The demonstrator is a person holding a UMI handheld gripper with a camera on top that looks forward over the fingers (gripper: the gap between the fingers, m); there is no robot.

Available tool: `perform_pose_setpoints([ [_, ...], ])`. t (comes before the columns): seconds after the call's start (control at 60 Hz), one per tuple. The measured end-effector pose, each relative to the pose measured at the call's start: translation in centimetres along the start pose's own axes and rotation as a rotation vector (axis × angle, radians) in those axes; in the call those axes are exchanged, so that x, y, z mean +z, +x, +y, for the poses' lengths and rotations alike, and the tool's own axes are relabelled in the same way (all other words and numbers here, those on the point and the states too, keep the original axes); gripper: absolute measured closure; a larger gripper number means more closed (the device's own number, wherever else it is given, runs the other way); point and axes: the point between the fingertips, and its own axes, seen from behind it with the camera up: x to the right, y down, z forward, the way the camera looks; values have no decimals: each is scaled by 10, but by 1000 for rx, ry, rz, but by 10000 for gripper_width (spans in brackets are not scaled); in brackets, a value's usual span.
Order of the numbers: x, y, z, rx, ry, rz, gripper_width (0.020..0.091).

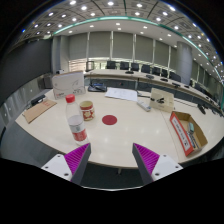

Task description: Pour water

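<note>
A clear plastic water bottle (75,120) with a red cap and red label stands upright on the cream table (120,135), ahead and to the left of my fingers. Behind it sits a small brown cup (87,108) with a pale rim. A flat red round coaster (109,119) lies to the right of the cup. My gripper (111,160) hovers over the table's near edge, its two fingers with magenta pads (75,157) spread wide, nothing between them. Both bottle and cup are well beyond the fingertips.
An open cardboard box (186,131) with red print sits at the right of the table. A white sign (69,84), papers (121,94) and a brown envelope (40,110) lie further back. Office chairs and long desks (150,75) line the room behind.
</note>
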Motion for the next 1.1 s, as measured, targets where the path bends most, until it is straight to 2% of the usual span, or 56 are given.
perform_pose_setpoints([
  [0.25, 83, -122, -5, 2, 77, -59, 243],
  [0.417, 149, -138, -24, 20, 151, 44, 252],
  [0.467, 162, -141, -28, 26, 169, 69, 293],
  [0.55, 180, -134, -35, 35, 202, 117, 452],
  [0.583, 188, -128, -37, 42, 212, 129, 539],
  [0.6, 189, -129, -37, 48, 217, 131, 557],
  [0.633, 186, -131, -40, 66, 233, 133, 562],
  [0.817, 183, -124, -44, 66, 235, 179, 703],
  [0.883, 179, -117, -47, 16, 214, 217, 703],
  [0.917, 176, -110, -53, -3, 214, 226, 737],
  [1.1, 169, -56, -94, -144, 202, 356, 739],
])
